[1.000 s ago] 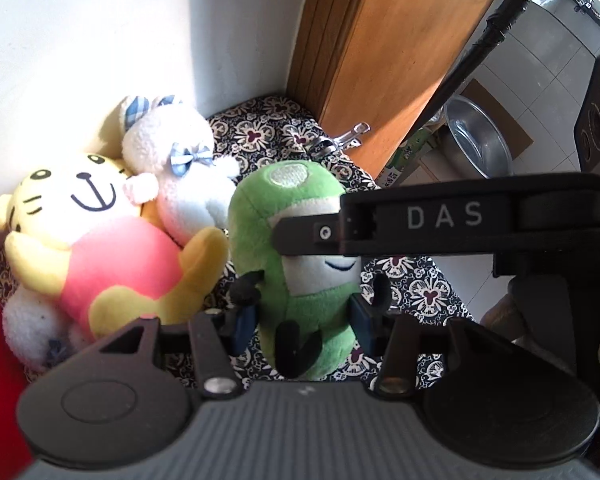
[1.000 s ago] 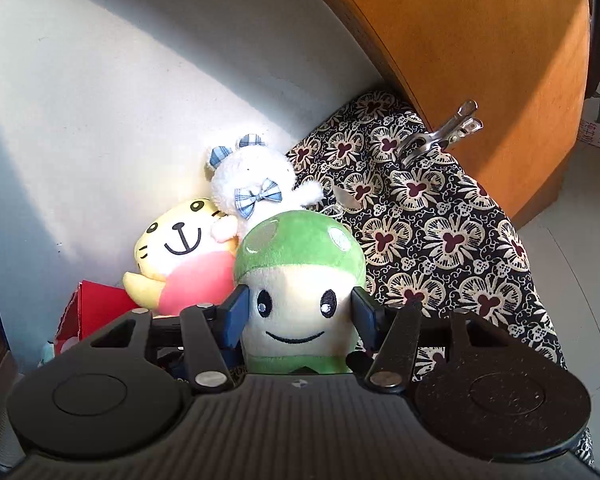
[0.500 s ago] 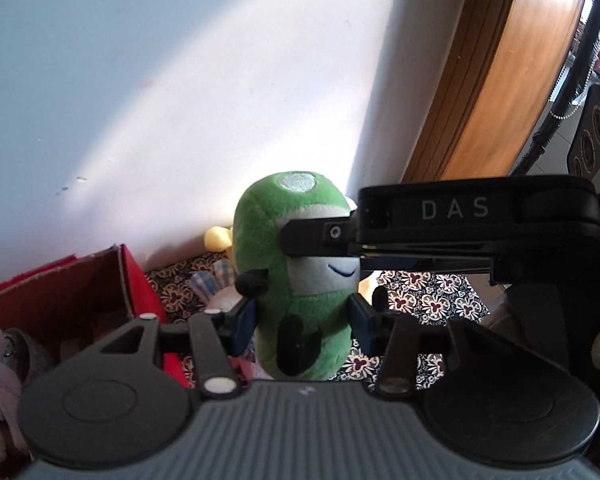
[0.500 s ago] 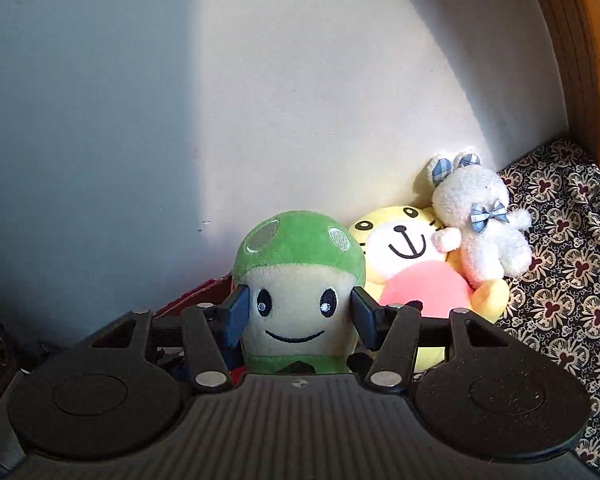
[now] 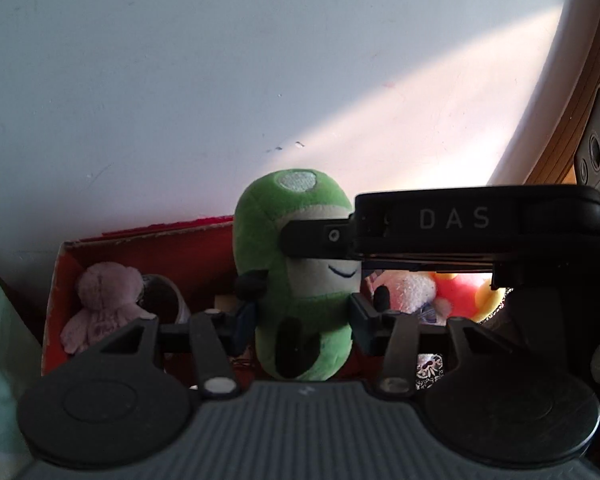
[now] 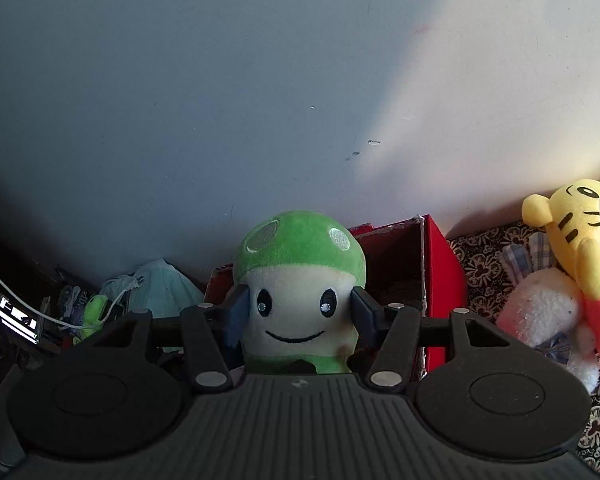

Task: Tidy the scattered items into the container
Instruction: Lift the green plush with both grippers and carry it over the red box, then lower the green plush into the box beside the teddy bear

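Note:
A green mushroom plush (image 5: 300, 280) with a cream face (image 6: 296, 308) hangs between both grippers. My left gripper (image 5: 302, 320) is shut on its lower body. My right gripper (image 6: 300, 312) is shut on the sides of its face, and one right finger (image 5: 320, 236) crosses the plush's head in the left wrist view. The plush is in front of an open red box (image 5: 152, 248) (image 6: 436, 256) that stands against the wall. A pale pink plush (image 5: 100, 300) lies inside the box. A yellow tiger plush (image 6: 580, 232) and a white bunny plush (image 6: 540, 312) lie right of the box.
The tiger and bunny rest on a dark floral cloth (image 6: 484, 256). A white wall rises right behind the box. Left of the box there is a pale green bag (image 6: 160, 288), a white cable (image 6: 60, 320) and dark clutter. A wooden door frame (image 5: 580, 120) stands at far right.
Both grippers have carried the green plush up and to the left, from over the floral cloth to the red box. The tiger and bunny have slid to the right of the views.

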`<action>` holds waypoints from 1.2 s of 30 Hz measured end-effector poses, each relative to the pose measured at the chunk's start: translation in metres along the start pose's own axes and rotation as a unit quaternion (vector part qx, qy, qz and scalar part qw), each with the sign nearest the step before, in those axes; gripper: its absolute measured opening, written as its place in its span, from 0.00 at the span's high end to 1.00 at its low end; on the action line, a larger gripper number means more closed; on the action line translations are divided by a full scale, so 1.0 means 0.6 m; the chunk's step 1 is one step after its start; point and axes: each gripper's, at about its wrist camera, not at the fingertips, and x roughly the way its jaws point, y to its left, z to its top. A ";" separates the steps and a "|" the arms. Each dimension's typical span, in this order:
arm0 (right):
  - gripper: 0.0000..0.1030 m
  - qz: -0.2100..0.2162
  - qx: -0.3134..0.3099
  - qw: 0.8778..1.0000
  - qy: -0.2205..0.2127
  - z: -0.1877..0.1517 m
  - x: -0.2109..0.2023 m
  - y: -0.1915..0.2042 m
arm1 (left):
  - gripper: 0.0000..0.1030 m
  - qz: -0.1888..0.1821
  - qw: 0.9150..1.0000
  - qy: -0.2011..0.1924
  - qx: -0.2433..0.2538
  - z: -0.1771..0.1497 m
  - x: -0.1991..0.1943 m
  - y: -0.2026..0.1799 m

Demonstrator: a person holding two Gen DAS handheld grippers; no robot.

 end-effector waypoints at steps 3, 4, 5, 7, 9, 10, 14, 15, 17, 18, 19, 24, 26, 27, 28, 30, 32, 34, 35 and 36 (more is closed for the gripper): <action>0.44 -0.001 -0.011 1.000 0.010 -0.010 0.030 0.021 | 0.53 0.006 1.000 0.006 -0.006 -0.008 0.006 0.037; 0.44 -0.003 -0.015 1.000 0.014 -0.013 0.041 0.027 | 0.53 0.006 1.000 0.008 -0.008 -0.009 0.009 0.053; 0.44 -0.005 -0.018 1.000 0.016 -0.016 0.049 0.031 | 0.53 0.006 1.000 0.009 -0.010 -0.020 0.008 0.067; 0.44 -0.010 -0.029 0.999 0.020 -0.022 0.062 0.048 | 0.53 0.007 1.000 0.010 -0.010 -0.029 0.013 0.083; 0.44 -0.017 -0.044 0.999 0.021 -0.026 0.080 0.058 | 0.52 0.011 1.000 0.006 -0.003 -0.038 0.020 0.100; 0.44 -0.022 -0.054 0.998 0.020 -0.027 0.082 0.067 | 0.52 0.015 1.000 0.005 0.004 -0.041 0.022 0.106; 0.44 -0.038 -0.105 0.994 0.015 -0.036 0.107 0.088 | 0.52 0.020 1.000 0.008 0.009 -0.046 0.042 0.128; 0.44 -0.042 -0.114 0.992 0.017 -0.038 0.116 0.088 | 0.52 0.020 1.000 0.012 0.007 -0.048 0.047 0.133; 0.44 -0.049 -0.121 0.991 0.024 -0.041 0.132 0.087 | 0.52 0.023 1.000 0.021 0.006 -0.053 0.058 0.141; 0.44 -0.053 -0.127 0.990 0.027 -0.044 0.138 0.086 | 0.52 0.025 0.999 0.023 0.007 -0.055 0.063 0.143; 0.44 -0.056 -0.133 0.989 0.029 -0.048 0.143 0.086 | 0.52 0.028 0.999 0.026 0.009 -0.057 0.068 0.144; 0.44 -0.066 -0.167 0.983 0.023 -0.058 0.164 0.086 | 0.51 0.041 0.999 0.031 0.015 -0.062 0.098 0.156; 0.44 -0.063 -0.169 0.984 0.016 -0.059 0.168 0.080 | 0.50 0.046 0.998 0.034 0.023 -0.062 0.105 0.156; 0.44 -0.062 -0.172 0.983 0.013 -0.061 0.169 0.078 | 0.48 0.047 0.998 0.035 0.026 -0.064 0.108 0.156; 0.43 -0.063 -0.175 0.982 0.011 -0.063 0.169 0.076 | 0.47 0.048 0.998 0.037 0.028 -0.066 0.112 0.156; 0.43 -0.063 -0.183 0.981 0.006 -0.070 0.177 0.079 | 0.43 0.043 0.998 0.044 0.023 -0.073 0.118 0.160; 0.43 -0.061 -0.179 0.982 0.006 -0.069 0.178 0.076 | 0.42 0.035 0.998 0.046 0.014 -0.079 0.121 0.165; 0.40 -0.058 -0.169 0.984 0.008 -0.067 0.181 0.072 | 0.42 0.032 0.998 0.049 0.017 -0.083 0.122 0.163; 0.40 -0.057 -0.166 0.984 0.009 -0.066 0.180 0.071 | 0.43 0.033 0.998 0.050 0.021 -0.085 0.122 0.161; 0.38 -0.058 -0.166 0.984 0.009 -0.067 0.181 0.072 | 0.44 0.033 0.998 0.050 0.024 -0.086 0.120 0.159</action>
